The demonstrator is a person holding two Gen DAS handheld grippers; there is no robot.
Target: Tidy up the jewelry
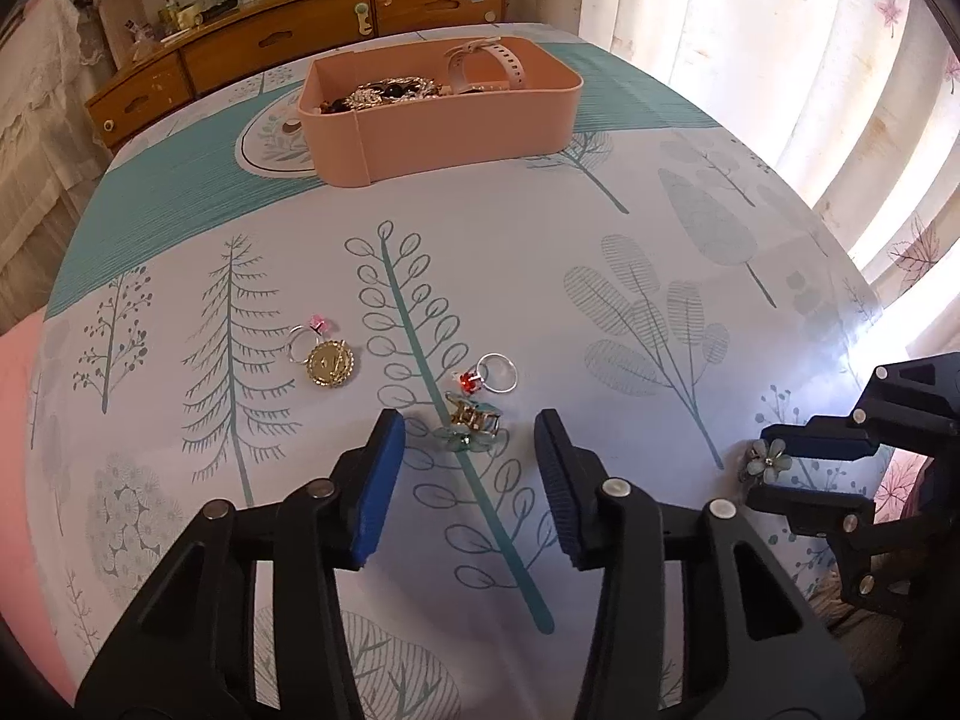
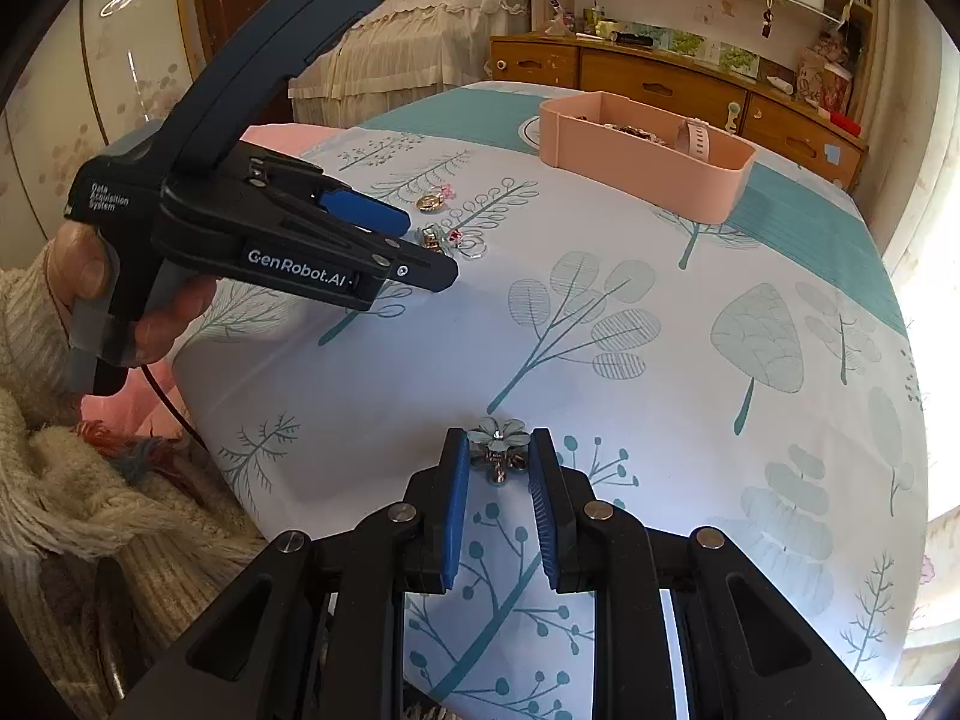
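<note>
- The table (image 1: 600, 210), covered in a tree-print cloth, carries everything; the job looks partly done, with some pieces boxed and several loose.
- The pink box (image 1: 444, 120) stands at the far side of the table, well apart from both grippers. It already holds a pale watch strap (image 1: 486, 63) and a dark, glittering tangle of jewelry (image 1: 384, 93), so I judge that share of the sorting finished.
- The left gripper (image 1: 468, 438) points down at the loose cluster near the table's middle. Its jaws stand apart on either side of a flower hair clip (image 1: 471, 423) and the pads do not touch it: released, holding nothing.
- The right gripper (image 2: 498, 450) hangs over the near edge of the table, clenched on a second flower clip (image 2: 498, 447), its pale petals showing above the blue pads. That piece is lifted but not yet boxed.
- Left on the cloth, besides the clip between the left jaws:
- a gold medallion (image 1: 330, 363), lying against the pink-stone ring;
- a red-stone ring (image 1: 492, 375), just beyond the clip;
- a pink-stone ring (image 1: 306, 336), the smallest piece.
- By my count four loose pieces and one held piece remain to go into the box; whether the box has separate compartments I cannot tell.
</note>
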